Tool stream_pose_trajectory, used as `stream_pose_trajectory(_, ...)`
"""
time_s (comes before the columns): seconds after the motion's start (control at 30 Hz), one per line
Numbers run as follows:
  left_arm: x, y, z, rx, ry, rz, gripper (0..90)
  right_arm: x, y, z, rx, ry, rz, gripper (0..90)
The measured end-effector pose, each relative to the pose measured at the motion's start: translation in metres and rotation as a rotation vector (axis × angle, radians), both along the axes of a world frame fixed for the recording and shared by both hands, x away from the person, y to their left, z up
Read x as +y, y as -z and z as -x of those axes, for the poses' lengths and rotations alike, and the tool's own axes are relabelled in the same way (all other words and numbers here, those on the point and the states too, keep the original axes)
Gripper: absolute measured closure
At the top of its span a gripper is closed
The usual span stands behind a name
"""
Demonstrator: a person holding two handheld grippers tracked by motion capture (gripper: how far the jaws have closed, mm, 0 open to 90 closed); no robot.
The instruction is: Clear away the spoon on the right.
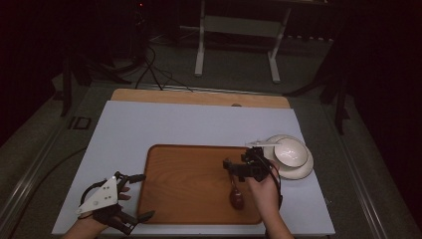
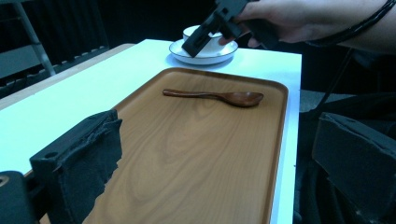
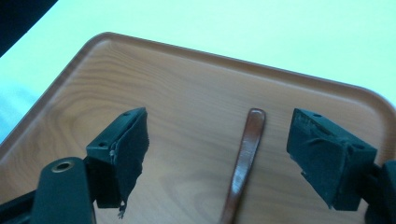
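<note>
Wooden spoon lies on a serving tray, both hand-held grippers released above it.

On the white tabletop a wooden tray carries a dark wooden spoon near its right edge, lying flat with the bowl toward the person and the handle pointing away; a white bowl on a saucer stands just beside the tray. The right hand-held gripper hangs over the handle with jaws wide apart and nothing between the pads (the spoon rests free on the wood). The left hand-held gripper waits at the tray's left edge, jaws spread and empty. The spoon looks light, stiff and smooth, likely a little slippery under its varnish; the narrow mid-handle seems the surest place to pinch, since the rounded bowl would tend to squirt out.
</note>
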State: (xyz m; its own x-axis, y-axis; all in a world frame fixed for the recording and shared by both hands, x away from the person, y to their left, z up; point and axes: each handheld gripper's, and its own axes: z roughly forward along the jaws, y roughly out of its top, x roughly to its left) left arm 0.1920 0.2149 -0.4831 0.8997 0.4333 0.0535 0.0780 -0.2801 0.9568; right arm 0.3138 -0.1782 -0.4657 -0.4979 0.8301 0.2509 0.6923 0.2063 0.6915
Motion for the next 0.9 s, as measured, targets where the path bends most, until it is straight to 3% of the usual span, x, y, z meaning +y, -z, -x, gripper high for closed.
stream_pose_trajectory(0.3,-0.002,0.000,0.000,0.000,0.001,-0.001,2.5,-0.016,-0.009,0.012,-0.027,-0.069,-0.024,19.3)
stream_pose_trajectory(0.53,-0.001,-0.001,0.001,-0.001,-0.003,0.003,2.5,-0.026,-0.008,0.021,-0.052,-0.122,-0.024,19.2)
stream_pose_trajectory(0.73,-0.001,-0.001,0.000,-0.002,-0.002,0.001,2.5,-0.037,-0.002,0.029,-0.052,-0.146,-0.057,19.8)
stream_pose_trajectory(0.9,-0.002,-0.001,0.000,0.000,-0.002,-0.003,2.5,-0.047,0.000,0.037,-0.078,-0.176,-0.026,19.3)
